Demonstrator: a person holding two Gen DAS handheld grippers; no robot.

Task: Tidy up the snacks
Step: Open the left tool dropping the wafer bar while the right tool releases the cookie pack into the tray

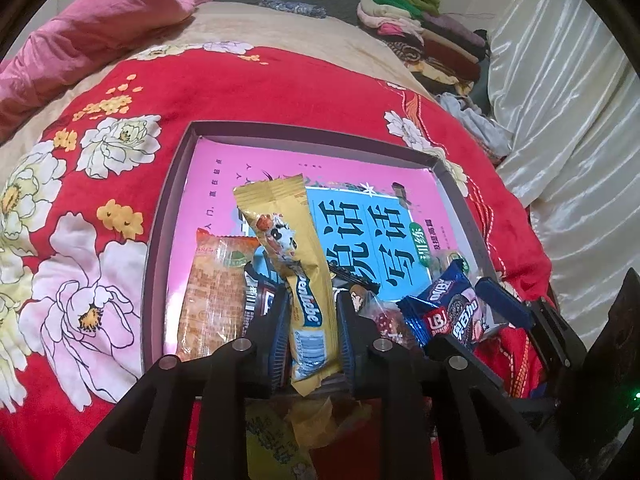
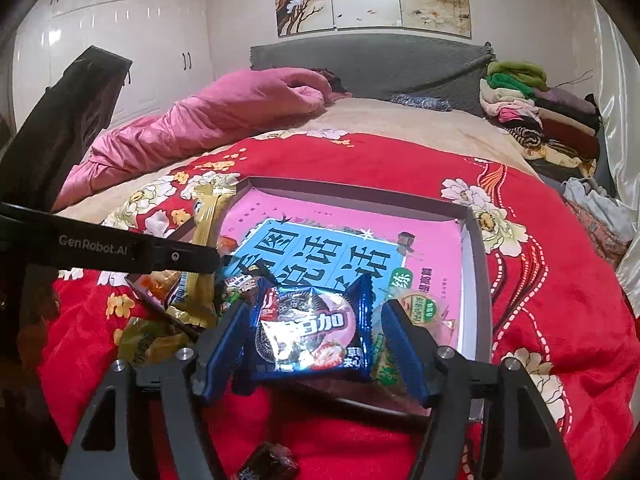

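Yellow wafer pack (image 1: pixel 298 276) is pinched in your L tongs (image 1: pixel 312 336), long axis running straight ahead along the fingers, top end over the tray (image 1: pixel 460 204). R tongs (image 2: pixel 312 344) are clamped on the blue cookie pack (image 2: pixel 308 332), flat, held at the tray's near edge. Tray lies dead ahead of both; R looks nearer. Orange pack (image 1: pixel 212 296) already inside, left of wafer. Red floral bedspread (image 1: pixel 280 88) underneath.

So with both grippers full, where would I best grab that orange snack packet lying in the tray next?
Take the orange snack packet across its narrow width near the middle, coming from above. It lies flat and long along the tray's left side, its left edge open, the right crowded by other packets.
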